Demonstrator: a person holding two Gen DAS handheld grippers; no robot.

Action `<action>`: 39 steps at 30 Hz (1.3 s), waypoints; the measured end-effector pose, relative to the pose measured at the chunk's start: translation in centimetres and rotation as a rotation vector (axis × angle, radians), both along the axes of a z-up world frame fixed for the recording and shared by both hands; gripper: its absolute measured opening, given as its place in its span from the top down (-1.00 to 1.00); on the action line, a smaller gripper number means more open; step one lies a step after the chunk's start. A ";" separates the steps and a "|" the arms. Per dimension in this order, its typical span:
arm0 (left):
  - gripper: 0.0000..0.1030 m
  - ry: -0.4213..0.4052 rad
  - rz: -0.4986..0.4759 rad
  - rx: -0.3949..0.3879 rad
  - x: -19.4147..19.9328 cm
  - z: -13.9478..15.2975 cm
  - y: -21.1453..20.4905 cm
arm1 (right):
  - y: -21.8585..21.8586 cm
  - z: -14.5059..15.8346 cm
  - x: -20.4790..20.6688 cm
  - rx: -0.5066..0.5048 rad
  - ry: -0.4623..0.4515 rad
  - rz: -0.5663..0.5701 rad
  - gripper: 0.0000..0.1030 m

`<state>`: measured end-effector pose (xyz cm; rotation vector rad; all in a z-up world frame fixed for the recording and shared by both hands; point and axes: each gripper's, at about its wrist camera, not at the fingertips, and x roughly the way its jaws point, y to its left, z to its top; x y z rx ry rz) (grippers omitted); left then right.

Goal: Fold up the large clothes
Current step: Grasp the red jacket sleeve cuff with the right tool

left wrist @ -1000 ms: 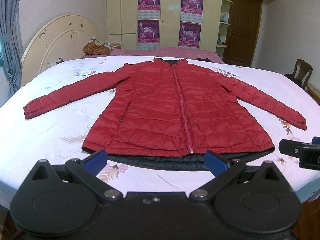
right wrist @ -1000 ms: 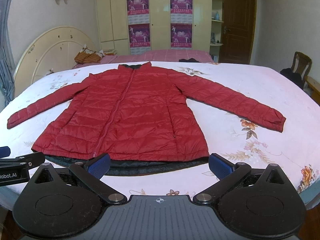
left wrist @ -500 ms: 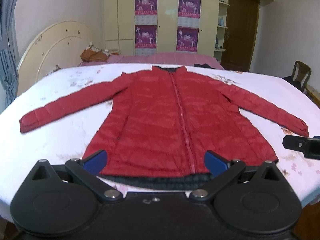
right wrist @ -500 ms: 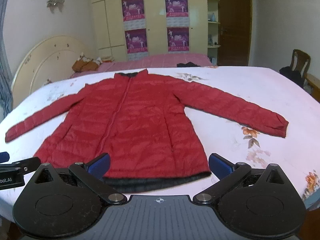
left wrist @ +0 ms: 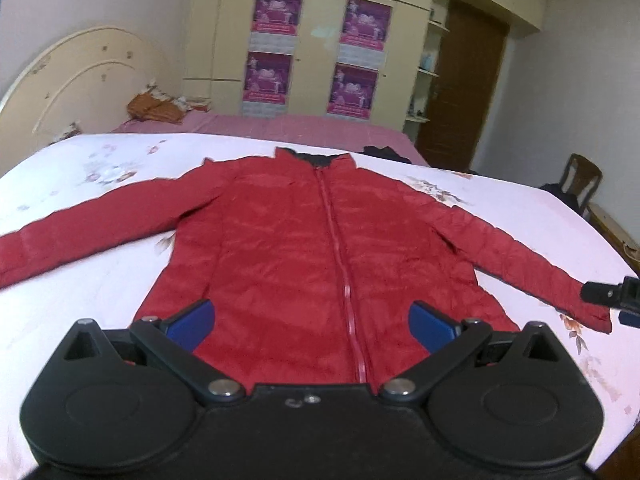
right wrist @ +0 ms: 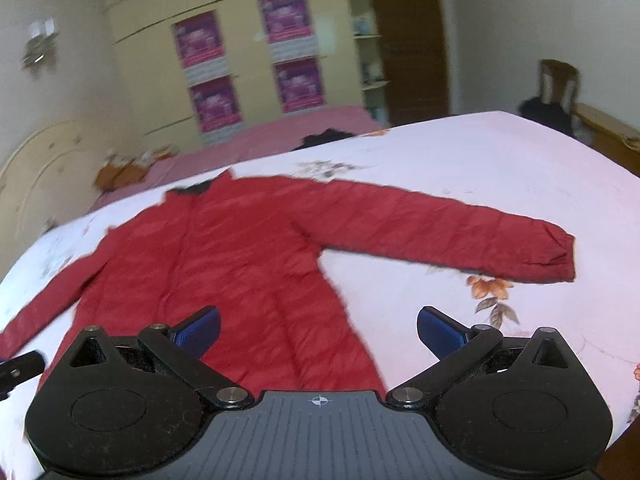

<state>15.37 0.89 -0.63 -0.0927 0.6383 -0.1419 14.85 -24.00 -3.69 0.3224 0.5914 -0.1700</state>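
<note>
A red puffer jacket (left wrist: 320, 256) lies flat and zipped on the bed (left wrist: 92, 280), front up, both sleeves spread out. It also shows in the right wrist view (right wrist: 240, 264). My left gripper (left wrist: 312, 326) is open and empty, hovering over the jacket's lower front near the zip. My right gripper (right wrist: 318, 330) is open and empty over the jacket's lower right edge, with the right sleeve cuff (right wrist: 556, 256) ahead to its right. The right gripper's tip shows in the left wrist view (left wrist: 612, 294) beside that cuff. The jacket's hem is hidden behind both grippers.
The bed has a white floral sheet (right wrist: 520, 184). A cream headboard (left wrist: 76, 92) stands at the left, a pink bed (left wrist: 280, 128) and a wardrobe with posters (left wrist: 316, 48) behind. A wooden chair (left wrist: 580, 180) and door (left wrist: 468, 80) are at the right.
Both grippers have moved forward over the jacket, so its hem is now hidden behind them. The right gripper has also swung right toward the right sleeve. Both stay open.
</note>
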 end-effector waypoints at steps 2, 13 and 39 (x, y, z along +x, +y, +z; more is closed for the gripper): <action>-1.00 -0.028 -0.024 0.007 1.6 0.0 -0.1 | -1.3 -0.2 0.7 0.021 -0.017 -0.067 -1.00; -1.00 0.010 -0.119 0.030 8.0 -2.6 -3.0 | -10.4 -2.1 2.0 0.120 -0.054 -0.341 -0.99; -1.00 0.235 -0.078 0.044 19.5 -7.7 -8.9 | -24.1 -9.6 1.5 0.401 -0.055 -0.643 0.79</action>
